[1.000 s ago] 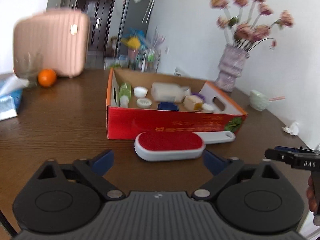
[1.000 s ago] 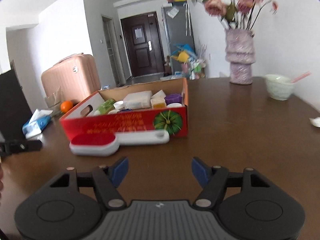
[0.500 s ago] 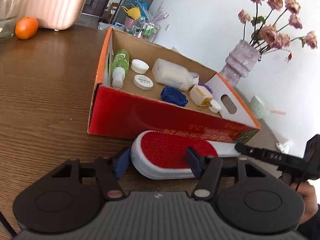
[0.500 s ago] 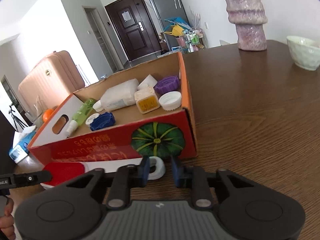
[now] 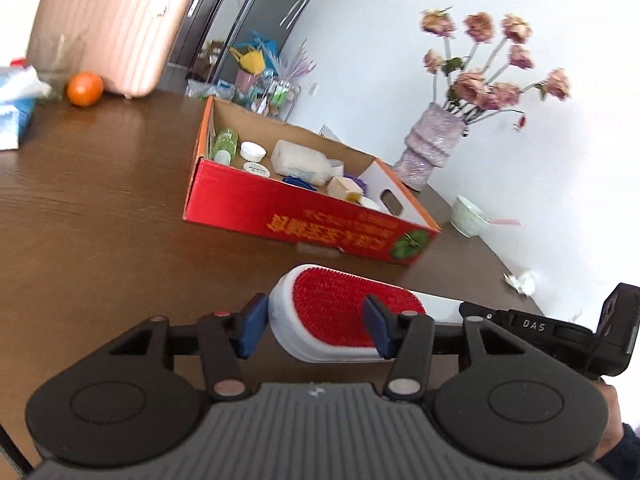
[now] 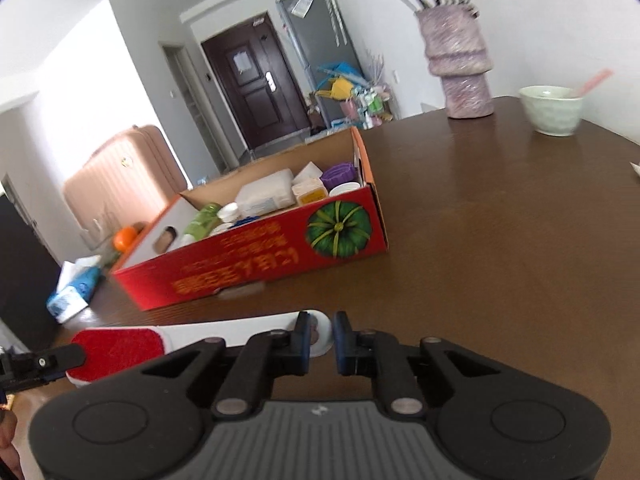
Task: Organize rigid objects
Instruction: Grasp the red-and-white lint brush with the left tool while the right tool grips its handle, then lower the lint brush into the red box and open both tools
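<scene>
A white lint brush with a red bristle pad (image 5: 344, 312) is held off the table in front of the red cardboard box (image 5: 304, 216). My left gripper (image 5: 312, 328) is shut on the brush's head. My right gripper (image 6: 320, 338) is shut on the end of the brush's white handle (image 6: 240, 330); the red pad also shows in the right wrist view (image 6: 120, 350). The box (image 6: 256, 264) holds bottles, lids and small containers.
A purple vase with flowers (image 5: 428, 152), a pale green bowl (image 5: 468, 216) and a crumpled tissue (image 5: 524, 282) stand right of the box. An orange (image 5: 85, 88), a glass and a tissue pack (image 6: 74, 292) lie at the left. A pink suitcase (image 5: 108, 28) stands behind.
Both grippers have closed on the brush and lifted it up and away from the box toward me. The box has not moved.
</scene>
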A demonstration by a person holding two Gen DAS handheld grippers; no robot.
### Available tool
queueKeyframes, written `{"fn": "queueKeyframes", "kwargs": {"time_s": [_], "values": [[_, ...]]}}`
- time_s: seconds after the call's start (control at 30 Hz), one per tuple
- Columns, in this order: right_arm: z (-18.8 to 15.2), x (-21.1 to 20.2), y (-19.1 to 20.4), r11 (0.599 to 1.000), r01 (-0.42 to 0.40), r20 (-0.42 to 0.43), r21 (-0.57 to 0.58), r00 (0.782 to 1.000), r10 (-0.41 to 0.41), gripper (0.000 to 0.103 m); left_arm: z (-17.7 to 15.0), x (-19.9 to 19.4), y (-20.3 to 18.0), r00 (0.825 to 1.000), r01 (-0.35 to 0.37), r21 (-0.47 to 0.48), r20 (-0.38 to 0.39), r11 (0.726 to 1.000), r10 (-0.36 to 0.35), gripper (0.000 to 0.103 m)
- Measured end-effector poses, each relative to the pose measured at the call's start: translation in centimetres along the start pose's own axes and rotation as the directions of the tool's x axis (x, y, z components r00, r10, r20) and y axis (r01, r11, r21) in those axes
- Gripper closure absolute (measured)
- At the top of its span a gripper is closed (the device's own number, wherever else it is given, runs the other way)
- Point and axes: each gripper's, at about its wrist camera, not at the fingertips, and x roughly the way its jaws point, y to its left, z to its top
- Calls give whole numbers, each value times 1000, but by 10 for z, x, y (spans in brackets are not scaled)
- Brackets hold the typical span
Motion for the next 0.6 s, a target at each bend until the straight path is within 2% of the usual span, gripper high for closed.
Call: {"fn": "queueKeyframes", "kwargs": {"time_s": [0.13, 0.3, 0.6], "values": [[-19, -50, 13, 1000, -23, 38, -21, 999, 24, 91, -18, -51, -19, 999, -10, 64, 45, 998, 7, 50], [-35, -97, 28, 998, -41, 101, -39, 994, 45, 91, -30, -96, -35, 996, -11, 89, 92, 996, 3, 50], [-42, -137, 35, 998, -44, 154, -43, 987, 50, 91, -38, -129, -53, 989, 12, 119, 147, 993, -29, 50]]}}
